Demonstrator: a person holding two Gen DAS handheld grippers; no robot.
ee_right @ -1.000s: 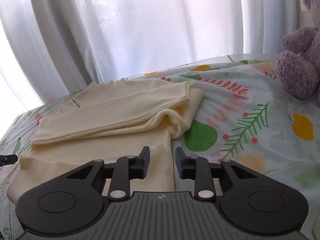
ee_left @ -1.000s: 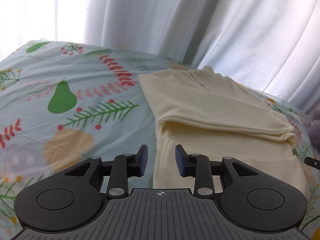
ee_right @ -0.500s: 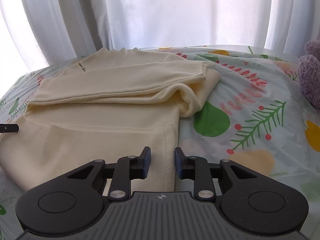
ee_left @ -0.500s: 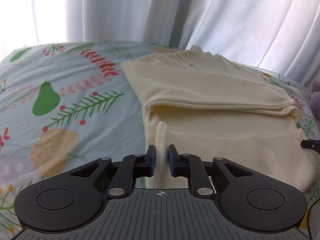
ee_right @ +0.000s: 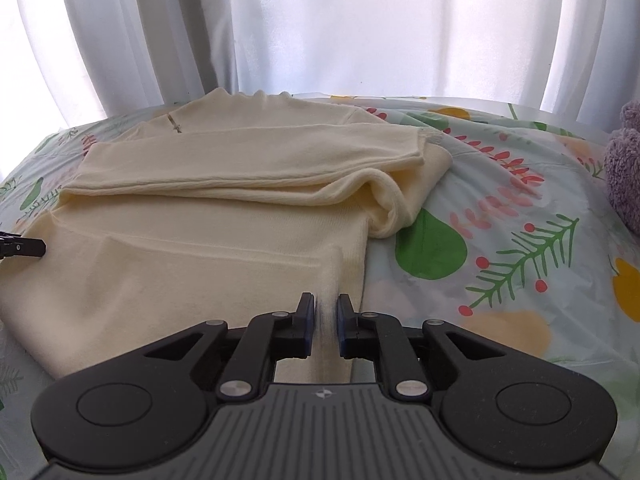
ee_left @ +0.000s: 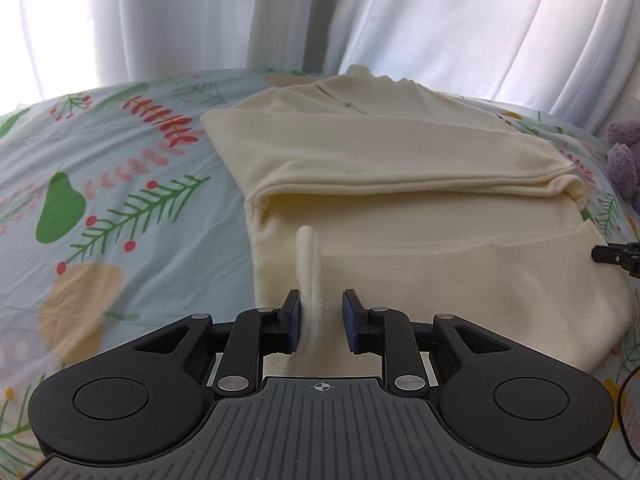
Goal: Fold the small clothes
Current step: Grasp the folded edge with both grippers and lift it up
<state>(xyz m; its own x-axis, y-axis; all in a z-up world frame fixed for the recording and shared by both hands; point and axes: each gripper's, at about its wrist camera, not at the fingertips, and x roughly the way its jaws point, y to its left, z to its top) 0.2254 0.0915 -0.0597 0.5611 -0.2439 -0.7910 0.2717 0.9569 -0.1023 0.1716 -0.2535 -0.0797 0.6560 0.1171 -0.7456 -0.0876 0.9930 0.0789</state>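
Sweater: a cream knit sweater (ee_left: 400, 216) lies flat on the bed, sleeves folded across the chest, its hem edge nearest both pairs of fingers and its collar at the far end by the curtain.
Left gripper: the left gripper (ee_left: 320, 322) sits at the hem corner on the sweater's left side; its fingers stand moderately apart, and a raised ridge of fabric (ee_left: 308, 272) stands between them, touching the left pad, with a clear gap to the right pad.
Right gripper: the right gripper (ee_right: 322, 320) sits at the opposite hem corner; its fingers are narrow, with a thin pleat of hem (ee_right: 326, 312) between the blue pads. Whether the pads actually press the cloth, I cannot tell.
Folded sleeve: a sleeve (ee_right: 256, 168) lies crosswise ahead of the right fingers, its cuff pointing right.
Bedsheet: a pale blue bedsheet (ee_left: 100, 200) printed with pears and sprigs spreads out to the left of the left fingers and right of the right ones.
Plush toy: a purple plush toy (ee_right: 624, 168) rests far right of the right fingers.
Curtain: a white curtain (ee_right: 320, 28) hangs beyond the collar.
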